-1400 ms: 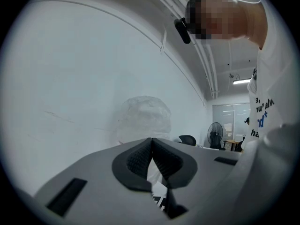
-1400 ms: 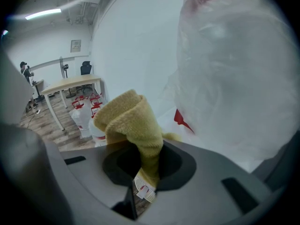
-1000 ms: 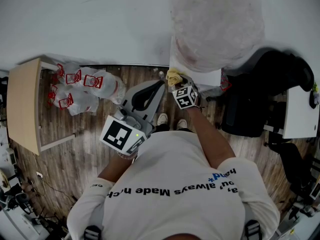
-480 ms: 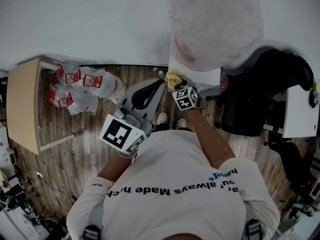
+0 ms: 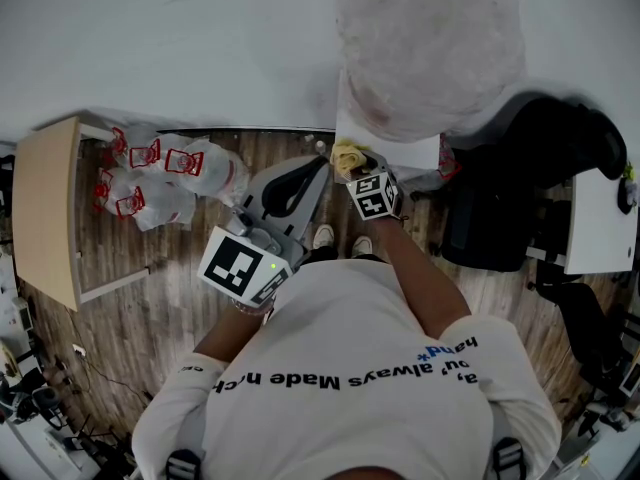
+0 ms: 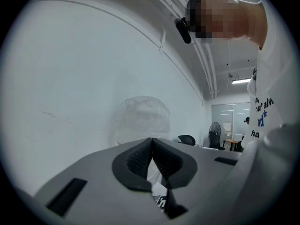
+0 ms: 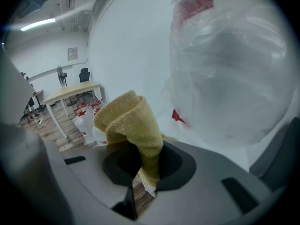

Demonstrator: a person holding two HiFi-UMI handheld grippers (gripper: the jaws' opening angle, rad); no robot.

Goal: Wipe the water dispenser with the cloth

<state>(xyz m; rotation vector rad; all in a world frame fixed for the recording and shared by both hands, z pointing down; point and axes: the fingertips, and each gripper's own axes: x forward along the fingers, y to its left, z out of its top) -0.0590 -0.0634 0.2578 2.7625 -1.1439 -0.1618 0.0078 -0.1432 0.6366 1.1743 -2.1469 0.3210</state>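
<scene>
Cloth (image 7: 132,122) in right gripper (image 5: 353,161), shirt (image 5: 345,338) reads "always Made"

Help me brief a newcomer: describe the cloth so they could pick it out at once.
Find the white water dispenser against the wall, topped by a plastic-wrapped bottle. At its near edge, the right hand-held gripper is shut on the cloth. It is a folded, fluffy yellow towel, unlike the white red-printed bags on the floor.

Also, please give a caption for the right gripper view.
The right claw, shut on a yellow cloth, near the plastic-covered dispenser bottle.
</scene>
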